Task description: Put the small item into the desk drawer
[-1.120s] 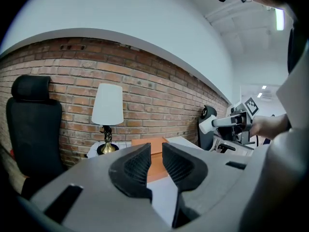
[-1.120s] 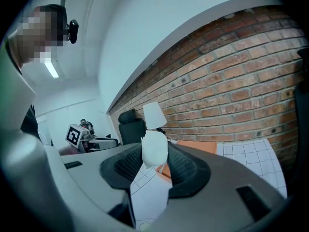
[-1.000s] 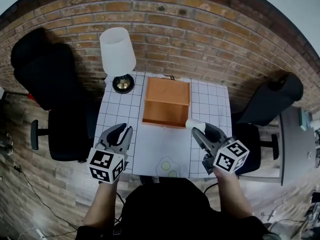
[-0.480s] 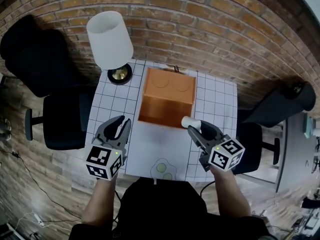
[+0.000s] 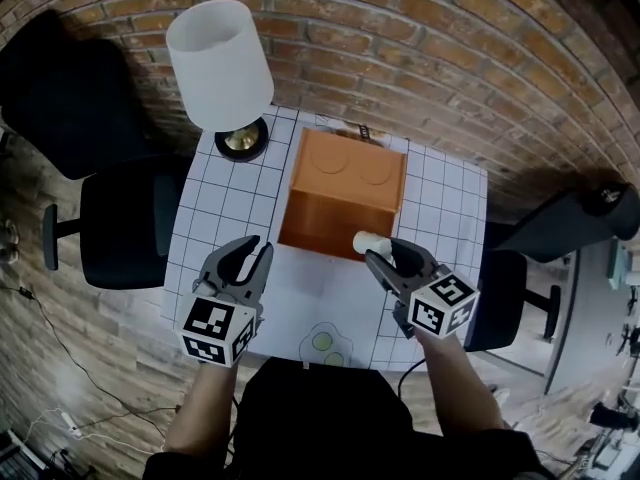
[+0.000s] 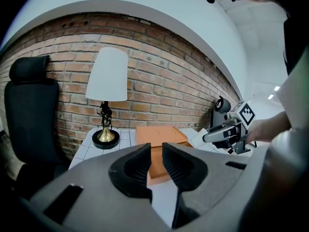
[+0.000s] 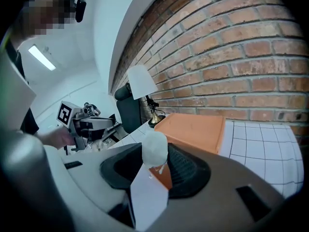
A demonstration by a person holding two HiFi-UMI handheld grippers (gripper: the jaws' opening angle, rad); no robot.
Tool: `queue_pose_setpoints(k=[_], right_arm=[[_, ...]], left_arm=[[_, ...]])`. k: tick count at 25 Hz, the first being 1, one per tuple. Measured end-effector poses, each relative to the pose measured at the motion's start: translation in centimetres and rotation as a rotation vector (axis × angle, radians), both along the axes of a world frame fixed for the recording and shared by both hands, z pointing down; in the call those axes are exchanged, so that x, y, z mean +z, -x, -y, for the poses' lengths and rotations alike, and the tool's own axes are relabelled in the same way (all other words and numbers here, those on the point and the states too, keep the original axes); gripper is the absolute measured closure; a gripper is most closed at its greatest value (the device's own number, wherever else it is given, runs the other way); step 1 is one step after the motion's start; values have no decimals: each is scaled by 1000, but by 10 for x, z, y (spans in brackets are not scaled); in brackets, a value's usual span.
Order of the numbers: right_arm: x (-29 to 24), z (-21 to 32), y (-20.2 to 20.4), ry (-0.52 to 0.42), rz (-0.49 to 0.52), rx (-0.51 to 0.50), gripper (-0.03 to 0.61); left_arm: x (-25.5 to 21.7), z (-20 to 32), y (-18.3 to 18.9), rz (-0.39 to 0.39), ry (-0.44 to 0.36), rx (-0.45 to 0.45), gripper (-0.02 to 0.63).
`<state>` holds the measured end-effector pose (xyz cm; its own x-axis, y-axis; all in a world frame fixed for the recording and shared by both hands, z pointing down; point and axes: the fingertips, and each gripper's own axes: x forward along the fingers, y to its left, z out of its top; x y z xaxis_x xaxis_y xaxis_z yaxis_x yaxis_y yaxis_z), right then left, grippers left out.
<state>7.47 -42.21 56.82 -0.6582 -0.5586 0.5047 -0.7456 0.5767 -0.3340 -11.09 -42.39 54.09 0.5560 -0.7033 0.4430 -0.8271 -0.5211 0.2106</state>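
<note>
An orange desk drawer box (image 5: 345,193) stands mid-table, its front face turned toward me. My right gripper (image 5: 385,255) is shut on a small white item (image 5: 368,242) with a rounded white top, held just before the right end of that face. In the right gripper view the item (image 7: 154,149) stands upright between the pads, with the box (image 7: 193,129) beyond. My left gripper (image 5: 250,253) hovers over the table left of the box front, jaws a little apart and empty. Through its narrow gap (image 6: 156,151) the box (image 6: 159,137) shows.
A white-shaded lamp (image 5: 222,63) on a brass base stands at the table's back left corner. The gridded white table (image 5: 220,218) backs onto a brick wall. Black chairs flank it at the left (image 5: 115,228) and right (image 5: 560,228). A fried-egg picture (image 5: 328,343) lies at the front edge.
The right gripper has carried the white item a little left, in front of the box's face. The left gripper has hardly moved. The head view has shifted.
</note>
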Motion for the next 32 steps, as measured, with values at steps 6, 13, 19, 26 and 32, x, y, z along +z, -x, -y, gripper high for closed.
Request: queue_pose_setpoints(k=[6, 13, 19, 26, 32], right_arm=[[21, 13, 14, 28, -64, -54, 423], [43, 21, 35, 57, -160, -154, 423], [63, 33, 43, 80, -269, -225, 422], [88, 36, 59, 121, -341, -290, 422], [108, 41, 60, 163, -428, -315, 421]], left_arm=[[18, -5, 0, -19, 35, -2, 535], [27, -5, 5, -31, 29, -8, 535], [32, -13, 16, -29, 49, -28, 535], [37, -17, 29, -34, 61, -60, 535], [33, -20, 30, -38, 59, -65, 535]])
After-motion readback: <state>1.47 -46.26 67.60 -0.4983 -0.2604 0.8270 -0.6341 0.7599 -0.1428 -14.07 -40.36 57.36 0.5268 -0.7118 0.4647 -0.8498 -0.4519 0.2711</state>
